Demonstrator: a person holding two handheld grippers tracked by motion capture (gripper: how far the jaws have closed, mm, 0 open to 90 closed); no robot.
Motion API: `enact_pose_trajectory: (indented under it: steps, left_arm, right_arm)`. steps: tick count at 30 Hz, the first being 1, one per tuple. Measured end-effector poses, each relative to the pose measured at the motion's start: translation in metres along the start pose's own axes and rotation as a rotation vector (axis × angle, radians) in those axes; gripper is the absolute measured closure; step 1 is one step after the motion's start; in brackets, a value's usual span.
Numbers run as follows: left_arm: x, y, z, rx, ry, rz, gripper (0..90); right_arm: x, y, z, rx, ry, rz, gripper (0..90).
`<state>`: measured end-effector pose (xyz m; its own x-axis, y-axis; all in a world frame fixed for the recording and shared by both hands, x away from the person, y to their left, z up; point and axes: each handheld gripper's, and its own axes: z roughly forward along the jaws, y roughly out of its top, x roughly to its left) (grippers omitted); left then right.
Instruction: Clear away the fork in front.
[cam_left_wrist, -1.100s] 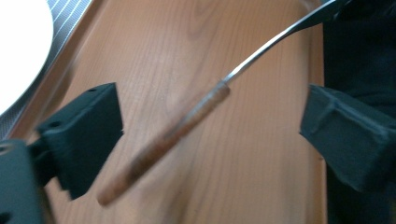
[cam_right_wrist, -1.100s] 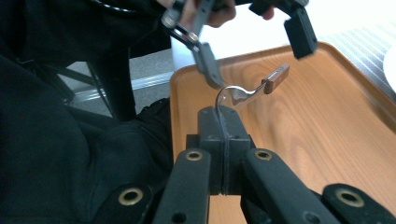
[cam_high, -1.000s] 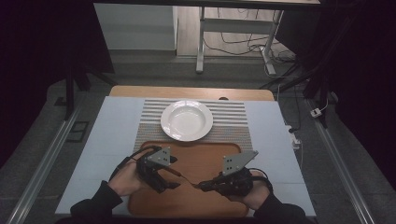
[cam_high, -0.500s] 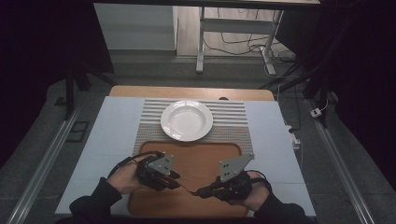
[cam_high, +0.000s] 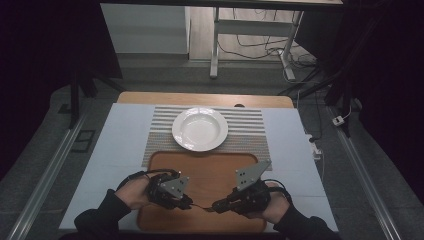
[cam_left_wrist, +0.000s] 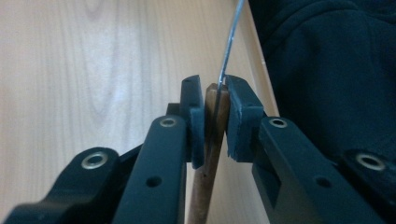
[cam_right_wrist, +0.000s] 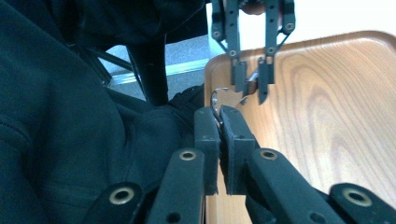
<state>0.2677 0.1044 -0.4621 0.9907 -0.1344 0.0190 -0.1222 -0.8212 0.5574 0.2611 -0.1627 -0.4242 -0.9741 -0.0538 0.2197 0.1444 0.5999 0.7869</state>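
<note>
A slim utensil with a brown wooden handle (cam_left_wrist: 212, 140) and a thin metal end (cam_left_wrist: 229, 42) spans the gap between my two grippers over the near part of the wooden tray (cam_high: 210, 167). My left gripper (cam_high: 189, 204) (cam_left_wrist: 215, 116) is shut on the handle. My right gripper (cam_high: 216, 206) (cam_right_wrist: 219, 119) is shut on the curved metal tip (cam_right_wrist: 215, 99). In the right gripper view the left gripper (cam_right_wrist: 250, 81) faces it just ahead. In the high view the utensil (cam_high: 202, 206) is a thin dark line between the tips.
A white deep plate (cam_high: 200, 129) sits on a striped placemat (cam_high: 245, 132) beyond the tray. A pale blue mat (cam_high: 120, 145) covers the table. The person's dark sleeves (cam_right_wrist: 70, 116) lie close behind both grippers, at the tray's near rim (cam_right_wrist: 215, 70).
Both hands have drifted slightly toward the near edge of the tray, and the utensil has stayed held between the two grippers.
</note>
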Motion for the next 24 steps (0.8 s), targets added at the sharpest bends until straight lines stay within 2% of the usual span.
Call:
enact_pose_trajectory:
  steps: [5,9,14,15,19,24]
  left_arm:
    - [-0.002,0.0,0.0,0.002,0.012,-0.01,79.7]
    - [-0.002,0.0,-0.002,-0.005,0.028,-0.048,80.0]
    - [-0.004,0.001,-0.002,-0.016,0.026,-0.073,80.0]
    - [-0.003,0.001,-0.003,-0.015,0.019,-0.077,80.0]
    - [-0.003,0.001,-0.006,-0.021,0.033,-0.1,80.1]
    - [-0.003,-0.004,-0.01,-0.023,0.052,-0.159,80.0]
  right_arm:
    - [-0.002,-0.001,-0.002,-0.019,-0.033,0.015,81.9]
    - [-0.004,-0.001,-0.004,-0.044,-0.076,0.034,77.6]
    - [-0.005,0.0,-0.005,-0.055,-0.091,0.041,76.0]
    - [-0.005,0.0,-0.004,-0.056,-0.091,0.04,73.8]
    - [-0.005,0.0,-0.004,-0.055,-0.138,0.039,63.9]
    - [-0.008,0.0,-0.011,-0.099,-0.227,0.065,51.9]
